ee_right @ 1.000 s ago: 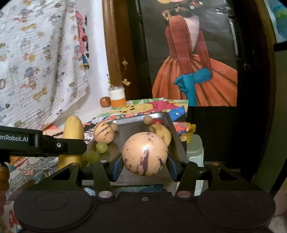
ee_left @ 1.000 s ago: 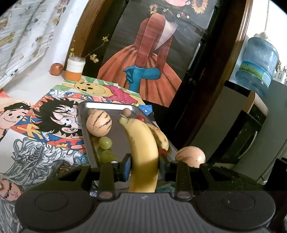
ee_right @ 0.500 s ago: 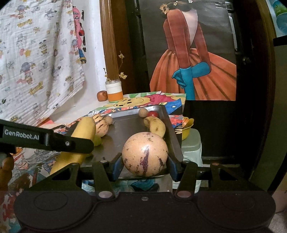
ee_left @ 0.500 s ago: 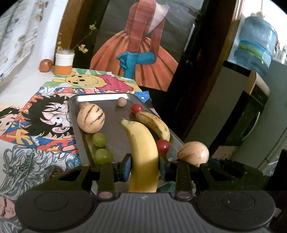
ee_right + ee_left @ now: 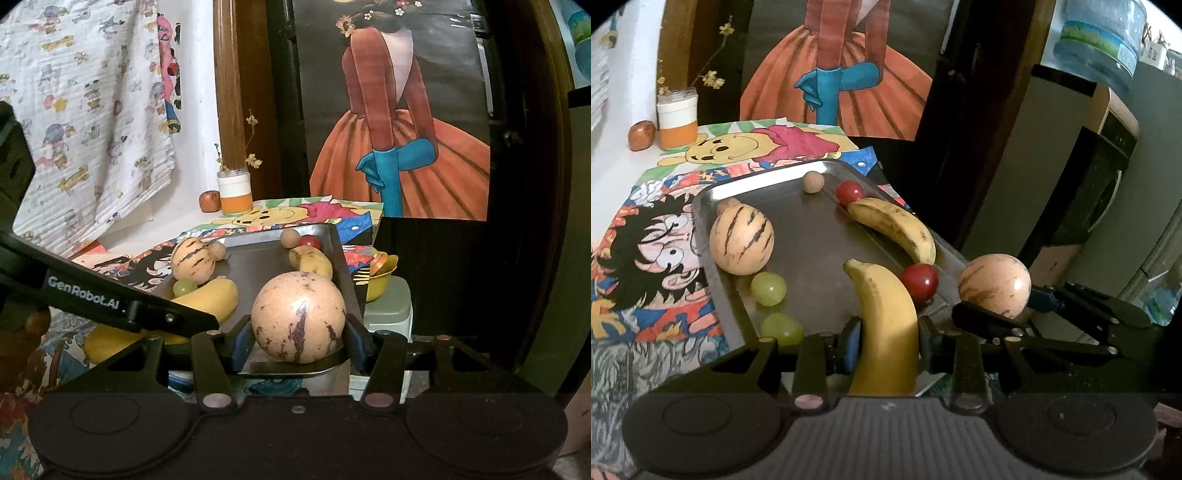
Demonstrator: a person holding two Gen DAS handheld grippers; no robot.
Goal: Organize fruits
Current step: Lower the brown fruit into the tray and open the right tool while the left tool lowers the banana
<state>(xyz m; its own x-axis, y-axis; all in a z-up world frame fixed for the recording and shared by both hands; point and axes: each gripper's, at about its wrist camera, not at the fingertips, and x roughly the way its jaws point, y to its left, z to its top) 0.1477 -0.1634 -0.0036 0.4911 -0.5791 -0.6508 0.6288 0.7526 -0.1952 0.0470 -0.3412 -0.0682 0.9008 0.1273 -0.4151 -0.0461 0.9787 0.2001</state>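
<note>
My left gripper [image 5: 886, 339] is shut on a yellow banana [image 5: 886, 317] whose tip points over the near part of the metal tray [image 5: 713, 192]. On the tray lie a striped melon [image 5: 741, 240], two green grapes [image 5: 768, 288], a spotted banana [image 5: 894, 227], two red tomatoes [image 5: 919, 282] and a small brown ball [image 5: 813, 182]. My right gripper [image 5: 299, 345] is shut on a pale speckled melon [image 5: 298, 317], held above the tray's near right corner [image 5: 343, 280]. The left wrist view shows that melon [image 5: 995, 286] just right of the banana.
Cartoon drawings [image 5: 646, 236] cover the table. At its back left stand a jar with an orange band [image 5: 677, 118] and a small brown fruit [image 5: 642, 134]. A yellow bowl [image 5: 380, 275] sits on a grey stool off the table's right edge. A dark door frame stands behind.
My left gripper has carried the banana rightward over the tray and rolled, so the banana now leans toward the tray's middle. The right gripper has held still with the melon.
</note>
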